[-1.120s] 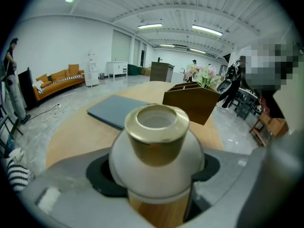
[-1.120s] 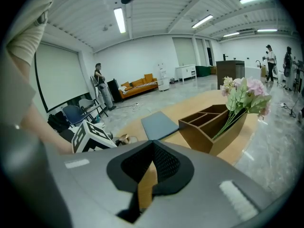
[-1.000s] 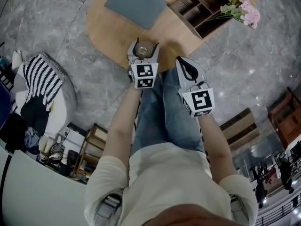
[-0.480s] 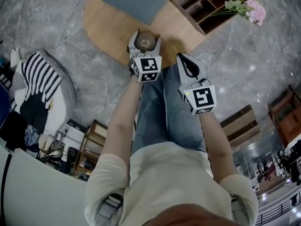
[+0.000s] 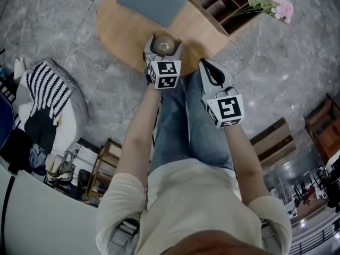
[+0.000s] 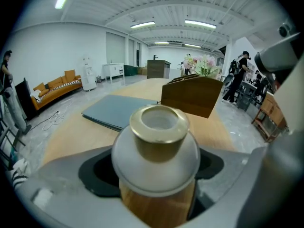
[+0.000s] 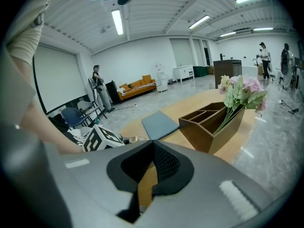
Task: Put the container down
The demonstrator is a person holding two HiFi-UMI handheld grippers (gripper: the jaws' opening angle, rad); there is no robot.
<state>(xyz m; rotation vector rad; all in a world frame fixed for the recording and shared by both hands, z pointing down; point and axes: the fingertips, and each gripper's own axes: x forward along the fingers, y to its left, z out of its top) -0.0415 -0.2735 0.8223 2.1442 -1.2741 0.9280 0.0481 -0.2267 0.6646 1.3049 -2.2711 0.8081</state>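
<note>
The container (image 6: pixel 156 160) is a frosted white jar with a gold neck and a wooden lower body. It stands upright on the round wooden table (image 5: pixel 122 31) near its front edge, also seen from the head view as the container (image 5: pixel 163 47). My left gripper (image 5: pixel 163 40) sits around it with its jaws opening. In the left gripper view, dark gaps show on both sides between the pads and the jar, so my left gripper (image 6: pixel 152 175) no longer presses on it. My right gripper (image 5: pixel 210 68) hovers to the right over the person's lap, shut and empty, and its tips meet in the right gripper (image 7: pixel 152 144) view.
A grey-blue folder (image 5: pixel 151 1) lies farther back on the table. A wooden divided organiser (image 5: pixel 218 9) with pink flowers (image 5: pixel 273 1) stands at the back right. The person's jeans-clad legs (image 5: pixel 180 126) are below the grippers. A striped cushion (image 5: pixel 50 92) lies on the floor at left.
The left gripper moved slightly forward with the jar over the table edge, and its jaws have spread away from the jar's sides. The right gripper has barely moved.
</note>
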